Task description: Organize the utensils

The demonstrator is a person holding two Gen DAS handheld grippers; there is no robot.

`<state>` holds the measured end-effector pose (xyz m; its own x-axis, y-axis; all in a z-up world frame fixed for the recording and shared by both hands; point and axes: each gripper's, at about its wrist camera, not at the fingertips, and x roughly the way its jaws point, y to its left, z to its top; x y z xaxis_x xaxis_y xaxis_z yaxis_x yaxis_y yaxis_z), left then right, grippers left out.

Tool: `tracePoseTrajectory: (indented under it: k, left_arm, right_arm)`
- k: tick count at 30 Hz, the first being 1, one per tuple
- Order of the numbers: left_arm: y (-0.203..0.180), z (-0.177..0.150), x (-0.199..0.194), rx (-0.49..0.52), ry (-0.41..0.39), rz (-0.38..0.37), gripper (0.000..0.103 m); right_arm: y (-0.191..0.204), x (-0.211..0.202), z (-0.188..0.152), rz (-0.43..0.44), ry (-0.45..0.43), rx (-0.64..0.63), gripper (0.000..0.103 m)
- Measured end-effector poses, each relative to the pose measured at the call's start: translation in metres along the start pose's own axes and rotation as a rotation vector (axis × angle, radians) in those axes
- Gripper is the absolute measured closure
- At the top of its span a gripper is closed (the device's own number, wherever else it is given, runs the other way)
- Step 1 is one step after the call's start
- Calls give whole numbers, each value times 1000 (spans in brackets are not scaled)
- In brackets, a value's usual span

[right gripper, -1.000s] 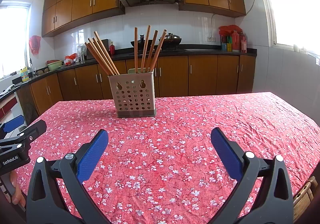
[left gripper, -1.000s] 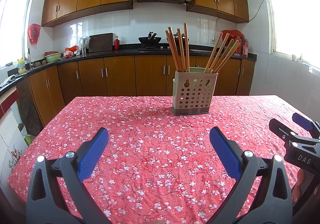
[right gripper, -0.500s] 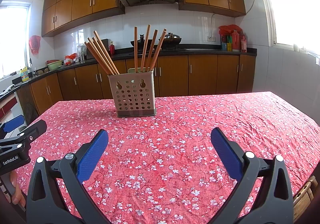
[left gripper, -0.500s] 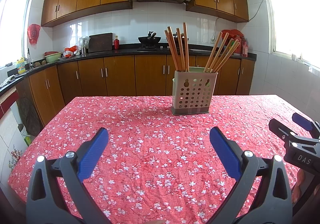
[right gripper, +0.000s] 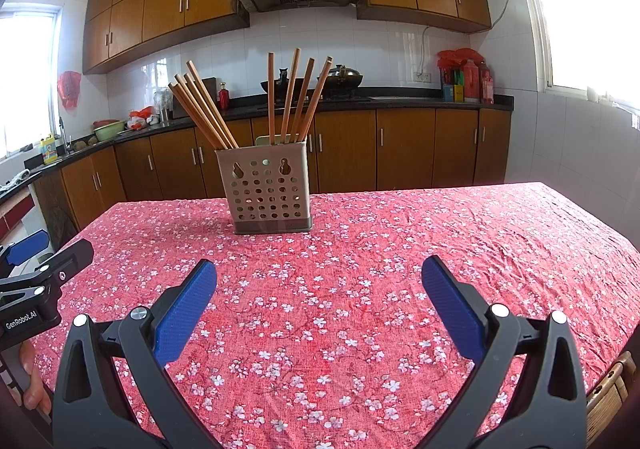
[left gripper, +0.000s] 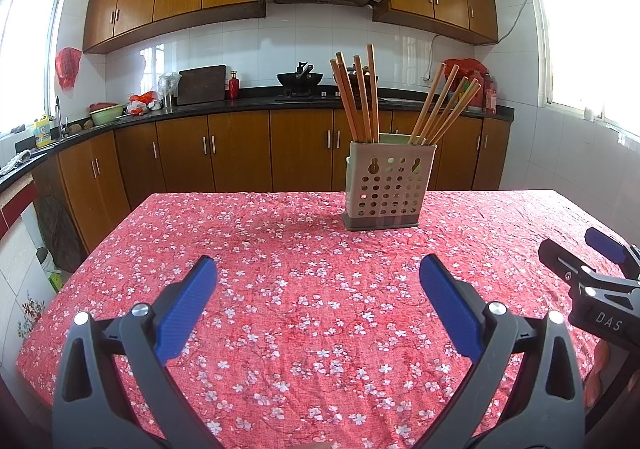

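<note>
A beige perforated utensil holder (left gripper: 386, 185) (right gripper: 267, 191) stands upright on the red floral tablecloth (left gripper: 304, 289) (right gripper: 400, 257), toward the far side of the table. Several wooden chopsticks (left gripper: 358, 97) (right gripper: 204, 109) stick out of it in two bunches that lean apart. My left gripper (left gripper: 318, 289) hovers open over the cloth, well short of the holder, with nothing between its blue pads. My right gripper (right gripper: 320, 289) is open too and holds nothing, also short of the holder. Each gripper shows at the edge of the other's view.
Wooden cabinets and a dark counter (left gripper: 240, 105) run behind the table, with a wok (left gripper: 299, 79), a cutting board, bottles and bowls on it. A wooden chair corner (right gripper: 608, 389) shows at the table's near right edge. A hand (right gripper: 34, 381) holds the left gripper's handle.
</note>
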<state>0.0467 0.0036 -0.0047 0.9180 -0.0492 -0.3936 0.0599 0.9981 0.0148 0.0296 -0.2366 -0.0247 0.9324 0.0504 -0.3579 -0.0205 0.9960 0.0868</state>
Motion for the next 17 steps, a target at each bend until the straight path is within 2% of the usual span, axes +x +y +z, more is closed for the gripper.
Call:
tracePoseTrajectory:
  k: [17]
  left_arm:
    - [2, -1, 2, -6, 8, 1, 4]
  right_arm:
    - [1, 0, -2, -1, 1, 3, 2]
